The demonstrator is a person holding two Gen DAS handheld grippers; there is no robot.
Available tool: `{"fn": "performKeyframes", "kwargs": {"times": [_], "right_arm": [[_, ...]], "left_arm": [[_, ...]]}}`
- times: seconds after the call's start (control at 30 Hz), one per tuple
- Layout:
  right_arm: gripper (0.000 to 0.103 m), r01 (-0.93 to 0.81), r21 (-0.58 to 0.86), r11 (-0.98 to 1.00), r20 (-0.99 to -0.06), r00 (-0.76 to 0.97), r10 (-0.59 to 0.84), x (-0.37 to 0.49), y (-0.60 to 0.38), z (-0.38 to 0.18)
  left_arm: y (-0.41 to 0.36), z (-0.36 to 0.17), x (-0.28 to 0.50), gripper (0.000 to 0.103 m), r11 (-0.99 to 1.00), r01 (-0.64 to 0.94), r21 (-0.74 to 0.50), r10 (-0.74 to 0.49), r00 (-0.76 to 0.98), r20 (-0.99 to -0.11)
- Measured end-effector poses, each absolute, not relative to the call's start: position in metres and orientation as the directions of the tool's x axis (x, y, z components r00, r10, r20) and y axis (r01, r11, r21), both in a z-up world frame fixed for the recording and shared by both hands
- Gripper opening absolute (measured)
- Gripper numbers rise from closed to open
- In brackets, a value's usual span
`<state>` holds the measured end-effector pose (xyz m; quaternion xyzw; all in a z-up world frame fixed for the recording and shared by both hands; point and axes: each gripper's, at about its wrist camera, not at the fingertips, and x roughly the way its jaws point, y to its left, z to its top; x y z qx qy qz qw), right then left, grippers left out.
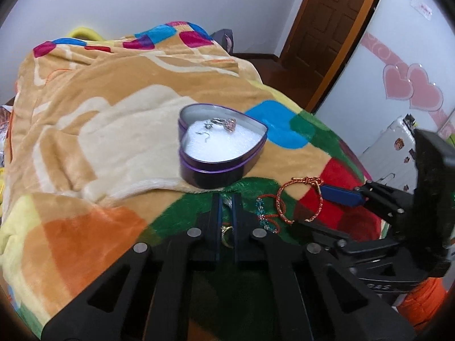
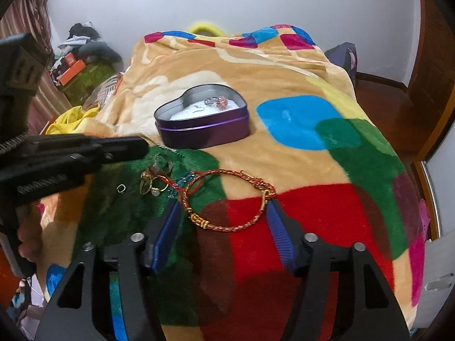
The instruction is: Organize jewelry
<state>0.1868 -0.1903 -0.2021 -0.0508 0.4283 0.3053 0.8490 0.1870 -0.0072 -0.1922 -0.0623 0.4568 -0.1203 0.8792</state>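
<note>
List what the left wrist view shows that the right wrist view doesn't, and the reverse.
Only the left wrist view: pink heart stickers on the wall and the wooden door.

Only the right wrist view: the small silver ring on the green patch, a clear look at the gold rings, and clutter beside the bed.

Both: the open heart-shaped tin holding a few pieces, the red-and-gold braided bracelet lying on the blanket, and the blue bead chain.
</note>
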Motion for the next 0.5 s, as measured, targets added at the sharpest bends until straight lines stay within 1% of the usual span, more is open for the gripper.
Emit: {"fn": "performKeyframes", "kwargs": {"times": [0.1,0.27,0.3,0.37,0.43,0.47,0.5], "right_arm": [[0.063,-0.566,0.149,0.811,-0.769,0.449,0.454,0.186,-0.185,-0.206],[0.062,-0.588,0.066,0.806,-0.769,0.484,0.416,0.180,-0.179,-0.211],[0.057,-0.588,0.051,0.807,-0.765,0.497,0.410,0.179,-0.180,-0.211],[0.048,-0.586,0.038,0.809,-0.764,0.506,0.402,0.179,-0.181,-0.210],[0.033,-0.582,0.044,0.812,-0.759,0.509,0.407,0.181,-0.184,-0.208],[0.029,-0.578,0.051,0.815,-0.757,0.509,0.409,0.183,-0.186,-0.207],[0.023,-0.576,0.058,0.815,-0.756,0.508,0.413,0.185,-0.187,-0.207]], "left_arm": [[-0.001,-0.189,0.182,0.005,0.965,0.144,-0.218,-0.261,0.560,-0.786],[0.004,-0.194,0.179,0.005,0.977,0.126,-0.171,-0.212,0.557,-0.803],[0.005,-0.195,0.179,0.007,0.978,0.124,-0.167,-0.208,0.552,-0.808],[0.007,-0.198,0.181,0.016,0.978,0.122,-0.170,-0.209,0.539,-0.816],[0.007,-0.199,0.182,0.029,0.979,0.116,-0.165,-0.202,0.537,-0.819],[0.007,-0.199,0.183,0.030,0.980,0.115,-0.160,-0.197,0.539,-0.819],[0.005,-0.200,0.184,0.030,0.981,0.116,-0.156,-0.194,0.538,-0.820]]}}
